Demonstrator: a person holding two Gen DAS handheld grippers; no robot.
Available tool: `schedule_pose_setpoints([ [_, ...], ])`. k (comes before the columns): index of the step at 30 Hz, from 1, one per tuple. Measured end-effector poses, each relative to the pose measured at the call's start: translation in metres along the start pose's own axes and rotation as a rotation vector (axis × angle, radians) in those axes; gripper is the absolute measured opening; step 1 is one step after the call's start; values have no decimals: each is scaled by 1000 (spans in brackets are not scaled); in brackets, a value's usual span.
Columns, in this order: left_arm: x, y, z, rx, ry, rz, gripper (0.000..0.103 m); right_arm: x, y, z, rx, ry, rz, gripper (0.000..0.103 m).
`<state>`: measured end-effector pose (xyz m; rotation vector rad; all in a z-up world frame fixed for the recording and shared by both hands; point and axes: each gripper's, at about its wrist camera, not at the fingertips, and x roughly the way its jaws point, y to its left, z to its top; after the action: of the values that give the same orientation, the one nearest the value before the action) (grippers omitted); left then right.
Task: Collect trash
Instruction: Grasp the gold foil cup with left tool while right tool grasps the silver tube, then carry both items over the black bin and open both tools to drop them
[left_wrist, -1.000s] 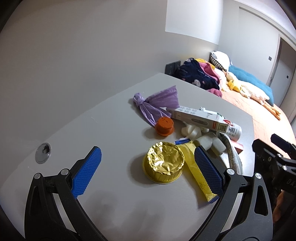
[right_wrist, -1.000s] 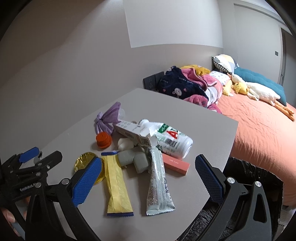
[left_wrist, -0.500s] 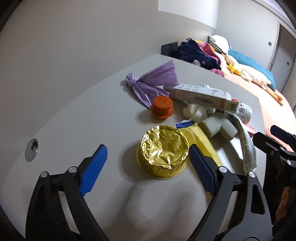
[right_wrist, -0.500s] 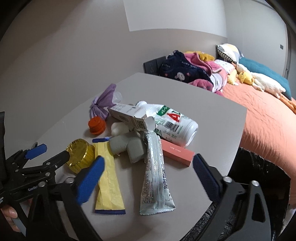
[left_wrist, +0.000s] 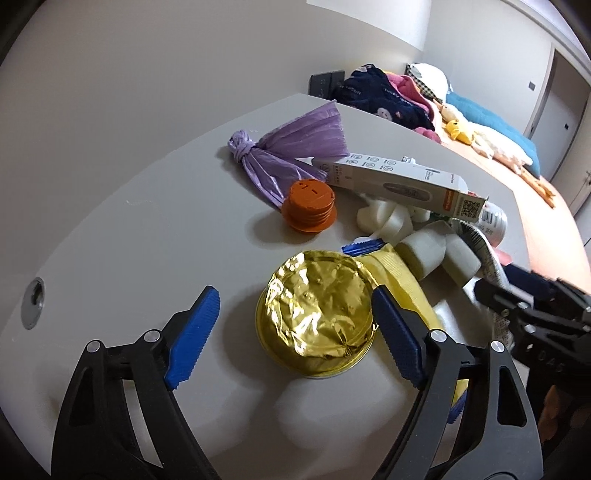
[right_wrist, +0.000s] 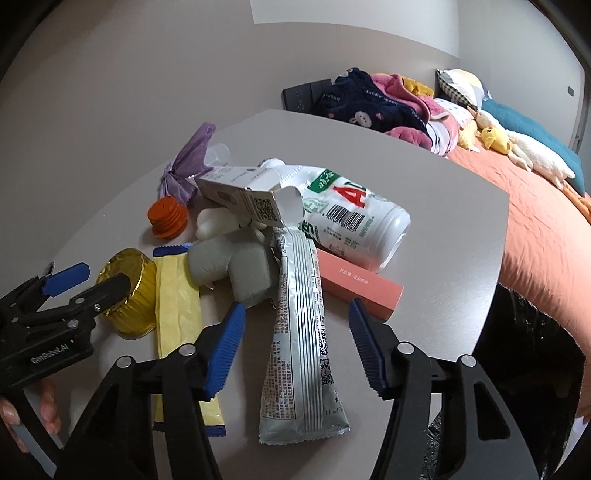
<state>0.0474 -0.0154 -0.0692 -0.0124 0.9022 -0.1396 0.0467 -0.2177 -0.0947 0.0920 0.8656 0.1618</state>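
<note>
Left gripper (left_wrist: 293, 338): its blue jaws stand wide apart, one on each side of the gold foil cup (left_wrist: 319, 314). The right pad is just beside the cup's rim. The left pad is well away from it. Nothing is squeezed.
Right gripper (right_wrist: 295, 345): its jaws are closing. The silver packet (right_wrist: 301, 339) lies between them, but the pads are not pressing on it.
Gold foil cup: it sits on the grey table (left_wrist: 147, 229), with its crinkly foil top facing up.
Silver packet: it lies flat and long on the table. Its far end goes under the pile.
Yellow packet (right_wrist: 177, 302): it lies flat between the gold cup and the silver packet, touching the cup.
Grey foam bits (right_wrist: 231, 267): they rest on the far ends of both packets.
Pink box (right_wrist: 360, 282): it lies just right of the silver packet.
White bottle (right_wrist: 351, 218): it lies on its side behind the pink box.
White carton (right_wrist: 242, 194): it leans on top of the bottle.
Orange cap (left_wrist: 309, 206): it stands alone, beyond the gold cup.
Purple bag (left_wrist: 291, 153): it is tied in a knot and lies behind the orange cap.
Bed (right_wrist: 524, 206): it is past the table, with clothes and soft toys on it.
</note>
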Motion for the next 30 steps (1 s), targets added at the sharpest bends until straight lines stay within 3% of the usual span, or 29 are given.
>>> schedule_pose_setpoints([
  [4, 3, -1, -1, -3, 8, -8, 89, 7, 1, -2, 1, 18, 8, 52],
  [6, 4, -2, 0, -4, 9, -18, 89, 9, 1, -4, 2, 24, 17, 38],
  [9, 11, -5, -2, 9, 17, -6, 89, 12, -1, -4, 10, 33, 37, 25],
  [10, 15, -5, -3, 9, 24, -5, 88, 12, -1, -4, 9, 29, 38, 24],
  [11, 17, -5, -4, 8, 32, -7, 79, 12, -2, -4, 11, 27, 41, 22],
  [12, 21, -4, -5, 5, 42, -15, 72, 11, -2, -4, 17, 23, 48, 21],
  [18, 15, 1, -7, -14, 14, -5, 71, 1, -5, -3, 35, -1, 78, 20],
  [30, -32, -9, -6, -41, -66, -35, 71, -44, -14, -4, 48, -71, 102, 20],
])
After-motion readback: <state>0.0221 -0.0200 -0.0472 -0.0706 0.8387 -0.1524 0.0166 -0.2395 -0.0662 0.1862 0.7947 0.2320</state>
